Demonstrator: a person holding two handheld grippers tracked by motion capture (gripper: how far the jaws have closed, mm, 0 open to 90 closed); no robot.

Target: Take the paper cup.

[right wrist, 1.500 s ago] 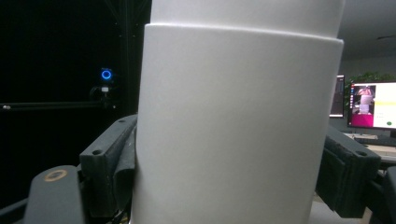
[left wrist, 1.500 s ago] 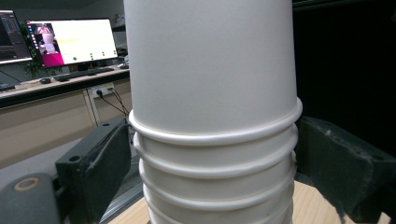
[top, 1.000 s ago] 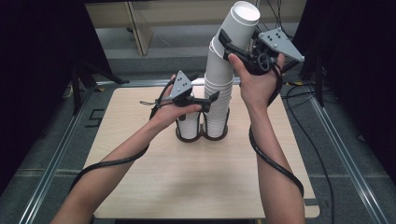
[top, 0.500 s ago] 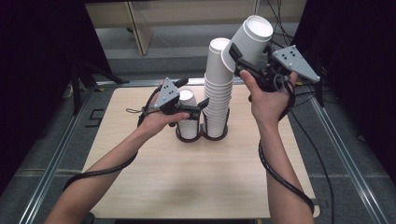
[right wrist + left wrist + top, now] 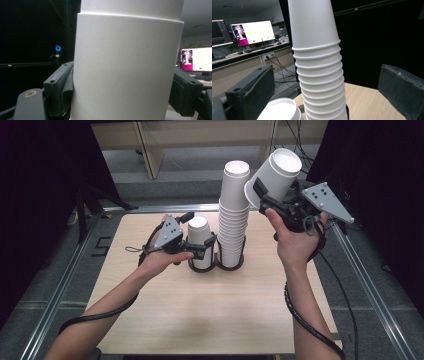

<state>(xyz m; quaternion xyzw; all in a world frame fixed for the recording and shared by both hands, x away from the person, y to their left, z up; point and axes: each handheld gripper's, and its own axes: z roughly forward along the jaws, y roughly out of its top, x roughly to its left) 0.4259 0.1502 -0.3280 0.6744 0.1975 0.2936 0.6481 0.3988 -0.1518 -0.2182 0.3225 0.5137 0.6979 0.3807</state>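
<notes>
Two raised forearms, cup aloft

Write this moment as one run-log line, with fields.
right hand-held gripper: shut on paper cup, lifted, tilted | left hand-held gripper: open, at short cup stack | tall cup stack: in holder

Cups are all plain white: the tall stack, the single cup, the lifted cup. Worktop is light wood grain, holder black.

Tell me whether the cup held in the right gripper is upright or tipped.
Tipped. The cup leans away from the tall stack, base up, clamped between the right gripper jaws, well above the table.
</notes>
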